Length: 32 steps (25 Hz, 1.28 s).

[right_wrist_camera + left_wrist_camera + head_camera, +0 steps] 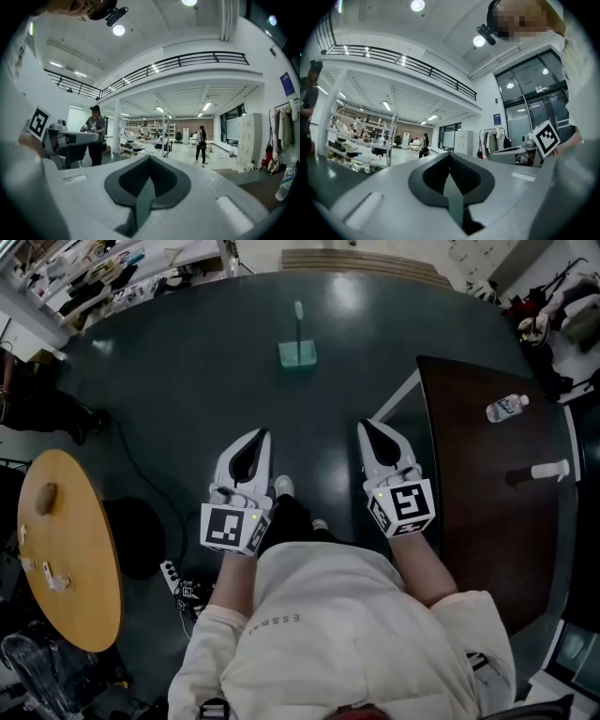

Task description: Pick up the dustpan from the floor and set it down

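One pale green dustpan (297, 353), long slim handle (298, 320).

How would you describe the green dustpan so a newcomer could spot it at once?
Find the dark teal floor between the round light wooden table and the dark brown table. Towards its far middle stands a small pale green dustpan, alone. Its thin upright handle sets it apart from the plastic bottles on the brown table.

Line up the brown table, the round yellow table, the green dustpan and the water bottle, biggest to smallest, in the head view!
1. brown table
2. round yellow table
3. green dustpan
4. water bottle
The dustpan lies farther from the camera than the bottle, so the last two are a close call.
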Tool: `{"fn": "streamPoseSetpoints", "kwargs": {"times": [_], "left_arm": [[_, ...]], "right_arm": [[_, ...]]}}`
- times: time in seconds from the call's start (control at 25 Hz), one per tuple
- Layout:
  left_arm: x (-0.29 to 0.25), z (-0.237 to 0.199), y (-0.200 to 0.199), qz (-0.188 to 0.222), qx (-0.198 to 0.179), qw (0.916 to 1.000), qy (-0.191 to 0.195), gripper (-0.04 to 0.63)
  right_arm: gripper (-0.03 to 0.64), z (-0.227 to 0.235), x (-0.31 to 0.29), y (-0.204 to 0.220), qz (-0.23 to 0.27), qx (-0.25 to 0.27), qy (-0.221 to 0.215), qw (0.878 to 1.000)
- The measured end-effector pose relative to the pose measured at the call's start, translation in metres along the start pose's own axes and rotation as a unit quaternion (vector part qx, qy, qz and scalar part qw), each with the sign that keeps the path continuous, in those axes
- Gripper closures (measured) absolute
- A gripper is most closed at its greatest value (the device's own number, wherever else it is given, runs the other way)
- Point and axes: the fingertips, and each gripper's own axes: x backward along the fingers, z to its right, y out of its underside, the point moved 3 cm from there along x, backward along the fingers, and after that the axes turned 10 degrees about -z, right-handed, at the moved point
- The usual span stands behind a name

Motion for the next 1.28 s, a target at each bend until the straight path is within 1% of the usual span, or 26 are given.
{"fn": "streamPoseSetpoints", "kwargs": {"times": [0.28, 0.48, 0.6, 0.76, 1.0, 1.16, 1.28], "left_arm": [[-0.005, -0.01, 0.004, 0.004, 0.012, 0.9999, -0.005, 0.583], [-0.02, -0.031, 0.008, -0.005, 0.022, 0.9997, -0.01, 0.583], [-0.033, -0.051, 0.012, -0.016, 0.029, 0.9994, -0.009, 0.583], [-0.064, -0.086, 0.003, -0.006, 0.028, 0.9996, 0.0, 0.586], [-0.11, -0.14, -0.017, -0.004, 0.014, 0.9993, 0.034, 0.586], [-0.136, -0.174, -0.019, -0.02, 0.016, 0.9992, 0.03, 0.586], [-0.156, -0.195, -0.014, -0.032, 0.021, 0.999, 0.022, 0.586]], "right_arm": [[0.624, 0.007, -0.007, 0.002, 0.003, -0.019, 0.013, 1.0], [0.624, 0.014, -0.028, 0.004, -0.007, -0.03, 0.014, 0.999], [0.624, 0.017, -0.05, 0.005, -0.022, -0.034, 0.013, 0.999], [0.624, 0.03, -0.094, -0.009, -0.038, -0.028, 0.025, 0.999], [0.624, 0.055, -0.16, -0.034, -0.051, -0.032, 0.055, 0.997], [0.624, 0.064, -0.195, -0.045, -0.051, -0.039, 0.065, 0.996], [0.624, 0.07, -0.222, -0.047, -0.057, -0.049, 0.057, 0.996]]}}
